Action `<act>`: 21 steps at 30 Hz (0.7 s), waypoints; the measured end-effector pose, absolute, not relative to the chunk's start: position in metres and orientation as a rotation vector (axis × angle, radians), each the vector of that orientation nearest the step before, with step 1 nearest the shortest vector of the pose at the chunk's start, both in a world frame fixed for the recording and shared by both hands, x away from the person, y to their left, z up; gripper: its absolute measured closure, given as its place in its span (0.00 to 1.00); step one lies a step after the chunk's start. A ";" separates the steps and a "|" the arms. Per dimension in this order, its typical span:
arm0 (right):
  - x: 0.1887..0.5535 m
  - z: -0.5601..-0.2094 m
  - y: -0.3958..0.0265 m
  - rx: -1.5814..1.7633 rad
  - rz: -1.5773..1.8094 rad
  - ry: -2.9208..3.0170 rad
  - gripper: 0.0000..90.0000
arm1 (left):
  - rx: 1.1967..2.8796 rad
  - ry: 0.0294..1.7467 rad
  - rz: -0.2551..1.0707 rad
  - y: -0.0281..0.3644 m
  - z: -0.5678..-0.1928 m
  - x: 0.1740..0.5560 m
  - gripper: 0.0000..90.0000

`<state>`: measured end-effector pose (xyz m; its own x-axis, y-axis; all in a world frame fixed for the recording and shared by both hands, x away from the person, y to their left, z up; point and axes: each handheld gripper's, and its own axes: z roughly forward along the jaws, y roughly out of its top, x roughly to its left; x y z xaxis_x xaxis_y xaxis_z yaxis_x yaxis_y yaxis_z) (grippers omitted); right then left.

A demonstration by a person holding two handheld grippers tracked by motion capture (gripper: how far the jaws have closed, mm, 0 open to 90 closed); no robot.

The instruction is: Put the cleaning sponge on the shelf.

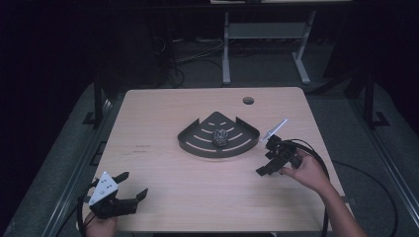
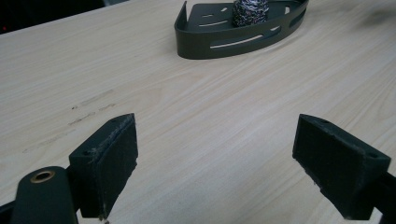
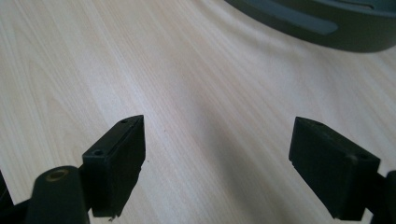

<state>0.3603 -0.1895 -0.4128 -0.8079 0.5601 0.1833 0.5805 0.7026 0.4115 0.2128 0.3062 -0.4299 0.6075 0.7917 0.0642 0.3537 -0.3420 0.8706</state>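
I find the scrubber [image 1: 220, 137], a small metallic wad, sitting inside the dark fan-shaped tray [image 1: 197, 147] near the middle of the tabletop [image 1: 168, 113]. Both sets of tongs are released, jaws spread wide with nothing between them. The right tongs [image 1: 270, 154] sit just beside the tray's right corner, well nearer than the left tongs [image 1: 133, 185], which rest at the near left edge, well apart from it. From the right tongs the scrubber lies to the left and a little farther across the tabletop, over the tray wall. In the right gripper view the tray's curved wall [image 3: 327, 28] crosses the upper right, beyond the jaws. In the left gripper view the tray [image 2: 224, 44] and scrubber [image 2: 250, 11] stand far ahead and slightly right of centre. The scrubber has no clear long axis; it reads as a roughly round lump. My judgement: the right hand is placed to make the reach, and it must clear the raised wall first.
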 end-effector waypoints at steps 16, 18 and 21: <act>0.340 -0.429 -0.208 -0.987 -0.716 -2.829 0.20 | 1.949 0.906 0.613 0.304 -0.431 0.212 0.15; 0.336 -0.431 -0.210 -0.992 -0.724 -2.829 0.20 | 1.949 0.906 0.613 0.304 -0.430 0.212 0.15; 0.331 -0.432 -0.213 -0.987 -0.728 -2.830 0.20 | 1.948 0.911 0.612 0.304 -0.431 0.213 0.15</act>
<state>0.3313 -0.2129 -0.4318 -0.7937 0.5732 0.2036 0.6003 0.6840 0.4145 0.2127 0.3037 -0.4308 0.6102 0.7896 0.0653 0.3585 -0.3488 0.8659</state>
